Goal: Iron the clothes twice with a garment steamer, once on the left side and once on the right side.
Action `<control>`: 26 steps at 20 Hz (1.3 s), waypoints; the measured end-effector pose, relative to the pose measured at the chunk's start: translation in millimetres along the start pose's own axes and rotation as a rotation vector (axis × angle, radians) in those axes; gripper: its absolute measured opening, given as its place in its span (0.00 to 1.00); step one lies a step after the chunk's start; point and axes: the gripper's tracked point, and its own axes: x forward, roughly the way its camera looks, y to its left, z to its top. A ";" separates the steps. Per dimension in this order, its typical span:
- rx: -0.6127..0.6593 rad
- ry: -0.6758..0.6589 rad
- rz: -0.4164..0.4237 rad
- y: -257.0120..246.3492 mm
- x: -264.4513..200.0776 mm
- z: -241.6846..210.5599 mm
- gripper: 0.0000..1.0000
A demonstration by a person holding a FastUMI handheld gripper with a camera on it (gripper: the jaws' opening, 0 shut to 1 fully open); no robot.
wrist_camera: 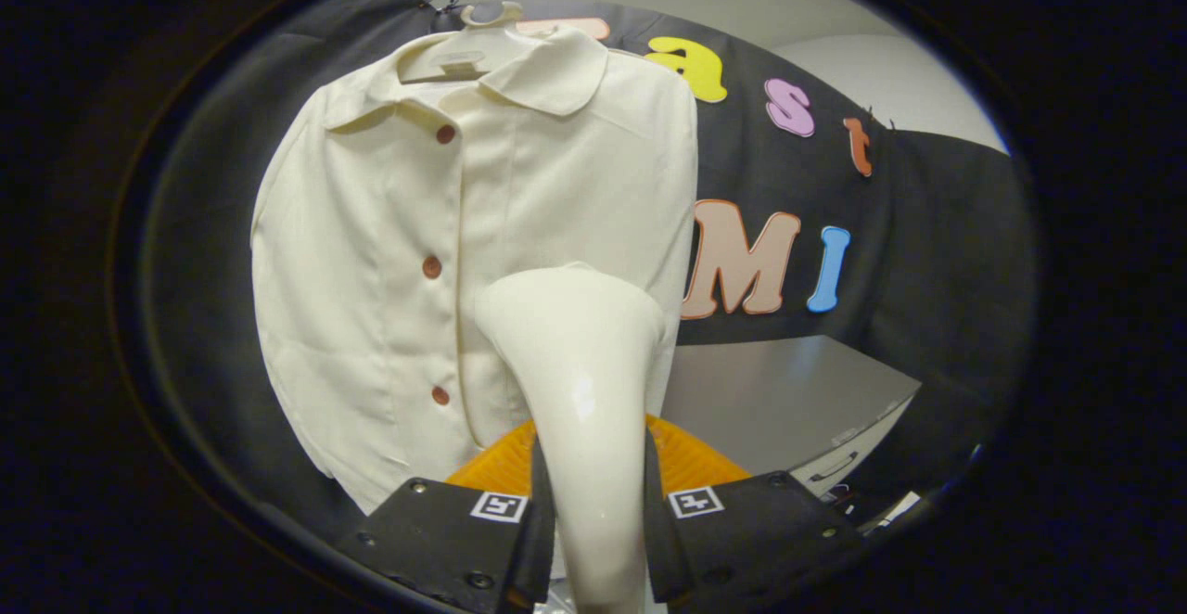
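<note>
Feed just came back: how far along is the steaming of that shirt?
Done: the gripper is shut on the steamer, one finger on each side of its handle. In hand: its head sits at the hanging shirt, right of the button row. Left: finished passes can't be judged.

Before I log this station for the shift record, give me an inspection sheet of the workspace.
Surface: grey tabletop beyond the tongs, against the black wall cloth.
Job's things: cream shirt on a hanger, buttoned, hanging ahead; steamer held upright, its head close to the shirt's lower front, contact unclear.
Clutter: orange ribbed object just behind the steamer; what it is cannot be told.
Grippers: tongs shut on the steamer's neck, a finger on each side.
Cables: nothing seen.
Surroundings: light wall above the cloth; drawer fronts under the tabletop.
</note>
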 end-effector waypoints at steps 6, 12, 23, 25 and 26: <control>-0.006 0.044 0.001 4.9 8.2 -41.7 0.41; -0.013 0.113 0.004 7.2 19.1 -99.3 0.41; -0.037 0.242 -0.019 7.5 25.6 -184.4 0.41; -0.024 0.257 -0.016 8.7 25.5 -194.0 0.41; -0.023 0.258 -0.017 8.7 26.1 -197.7 0.41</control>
